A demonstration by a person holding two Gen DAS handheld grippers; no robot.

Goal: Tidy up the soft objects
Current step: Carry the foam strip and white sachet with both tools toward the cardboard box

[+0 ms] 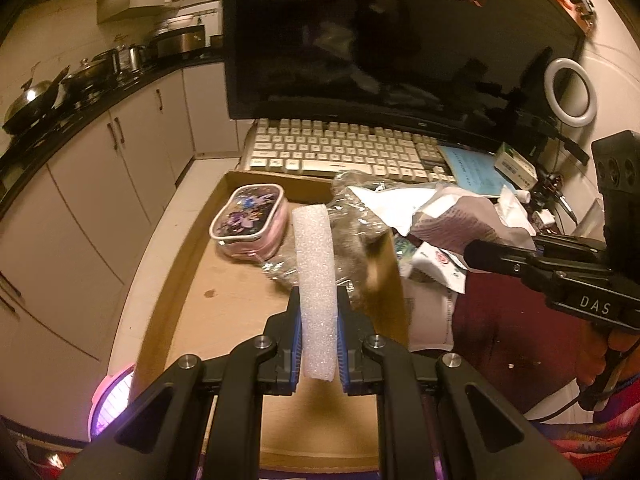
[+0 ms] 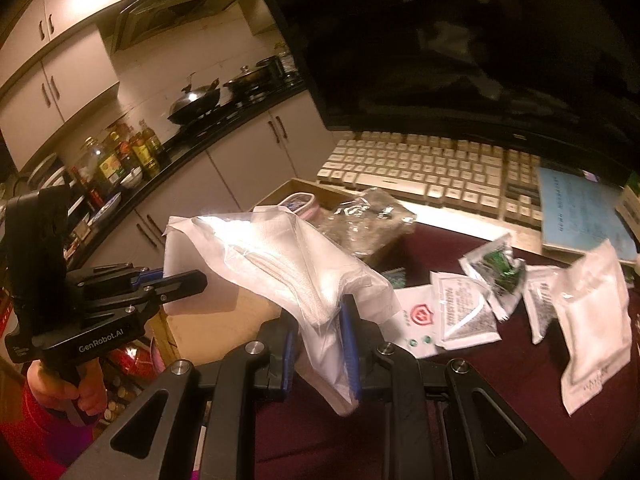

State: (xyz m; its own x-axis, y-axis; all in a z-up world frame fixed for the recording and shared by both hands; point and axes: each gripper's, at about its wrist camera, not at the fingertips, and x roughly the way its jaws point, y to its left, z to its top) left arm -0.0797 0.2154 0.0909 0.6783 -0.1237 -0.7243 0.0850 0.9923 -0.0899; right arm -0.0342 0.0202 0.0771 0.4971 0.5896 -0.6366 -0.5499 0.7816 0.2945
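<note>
Two tongs, each clamped on something soft: the left tongs (image 1: 318,344) pinch a white foam strip (image 1: 314,280) upright above a shallow cardboard box (image 1: 192,280), where a pink zip pouch (image 1: 248,220) and crinkled clear wrap (image 1: 352,236) lie. The right tongs (image 2: 320,356) grip a white cloth in a clear bag (image 2: 296,264). White sachets (image 2: 468,312) litter the maroon table (image 2: 520,380) by a white keyboard (image 2: 424,168).

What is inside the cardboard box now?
Inside the cardboard box lie a pink pouch and a crinkled clear plastic bag. The foam strip held in the left gripper covers part of the bag and of the box floor.
</note>
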